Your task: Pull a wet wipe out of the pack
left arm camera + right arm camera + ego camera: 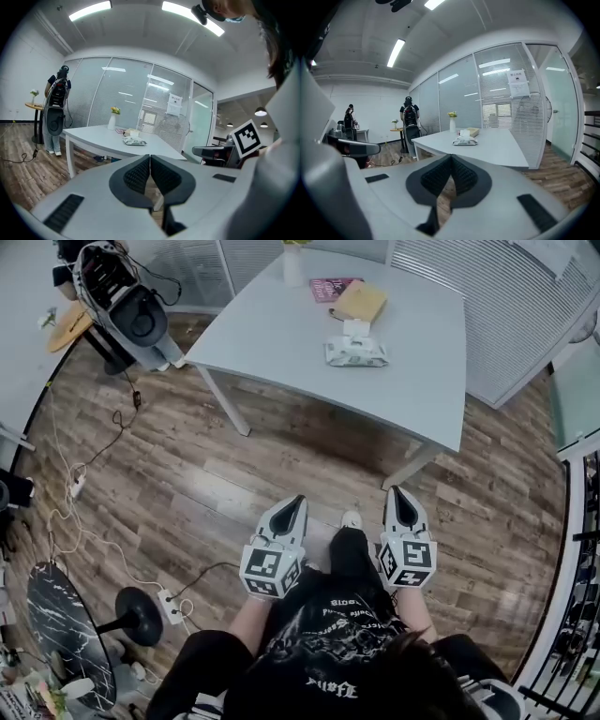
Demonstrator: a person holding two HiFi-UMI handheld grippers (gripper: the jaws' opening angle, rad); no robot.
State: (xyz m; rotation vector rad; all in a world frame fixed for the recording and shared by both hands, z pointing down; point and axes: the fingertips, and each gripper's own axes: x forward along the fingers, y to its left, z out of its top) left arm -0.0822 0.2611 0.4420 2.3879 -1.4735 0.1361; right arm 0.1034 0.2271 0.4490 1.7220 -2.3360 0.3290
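The wet wipe pack (356, 352) lies flat on the white table (281, 334), a white wipe standing up from its top. It also shows far off in the left gripper view, pack (134, 141), and in the right gripper view, pack (464, 141). Both grippers are held over the wooden floor, well short of the table. My left gripper (297, 502) is shut with nothing between its jaws. My right gripper (395, 493) is also shut and empty. In their own views the left gripper (150, 157) and right gripper (451, 156) point toward the table.
A tan box (360, 300), a pink book (332, 287) and a white vase (292, 262) sit behind the pack. A machine on a stand (122, 301), floor cables (89, 474), a power strip (171, 606) and a dark round table (58, 629) lie to the left.
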